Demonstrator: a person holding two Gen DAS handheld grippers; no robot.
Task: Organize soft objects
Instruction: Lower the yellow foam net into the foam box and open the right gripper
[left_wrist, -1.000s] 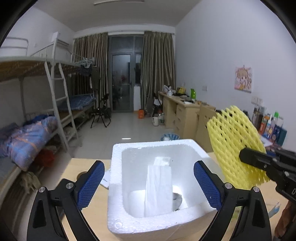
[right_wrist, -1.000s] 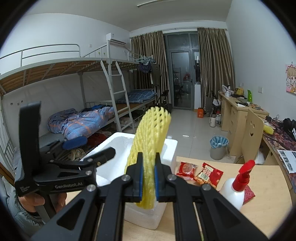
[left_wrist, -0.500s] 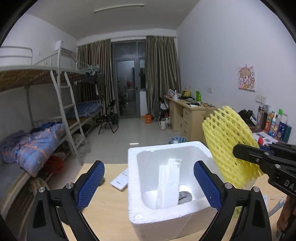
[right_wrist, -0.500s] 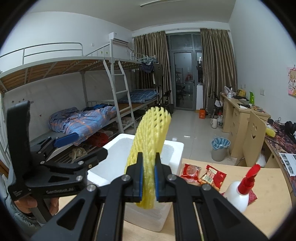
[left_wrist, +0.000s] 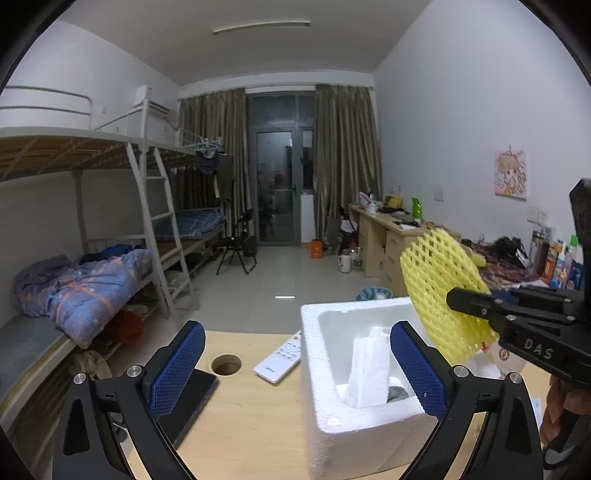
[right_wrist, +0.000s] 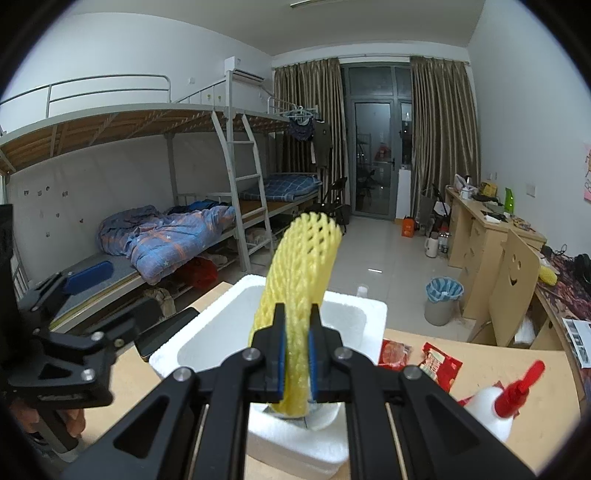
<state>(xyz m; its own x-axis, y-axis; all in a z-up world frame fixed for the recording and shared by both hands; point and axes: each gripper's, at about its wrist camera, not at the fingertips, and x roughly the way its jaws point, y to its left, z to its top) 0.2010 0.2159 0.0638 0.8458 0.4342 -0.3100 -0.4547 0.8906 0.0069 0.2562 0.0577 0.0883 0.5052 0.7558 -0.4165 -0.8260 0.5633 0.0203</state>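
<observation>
Right wrist: right hand-held gripper (right_wrist: 297, 354) pinches yellow net (right_wrist: 301, 280) over foam box (right_wrist: 354, 314); left hand-held gripper (left_wrist: 295, 365) gapes.

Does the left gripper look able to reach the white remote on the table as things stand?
Probably yes: the left gripper is open and empty, and the remote lies uncovered beside the foam box.

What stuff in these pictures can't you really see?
- Bottom of the white foam box: left wrist view, hidden by white paper and the left tool.
- Same spot, right wrist view: blocked by the yellow foam net and right tool.
- Red snack packets: print too small.
- Remote control: buttons too small.
</observation>
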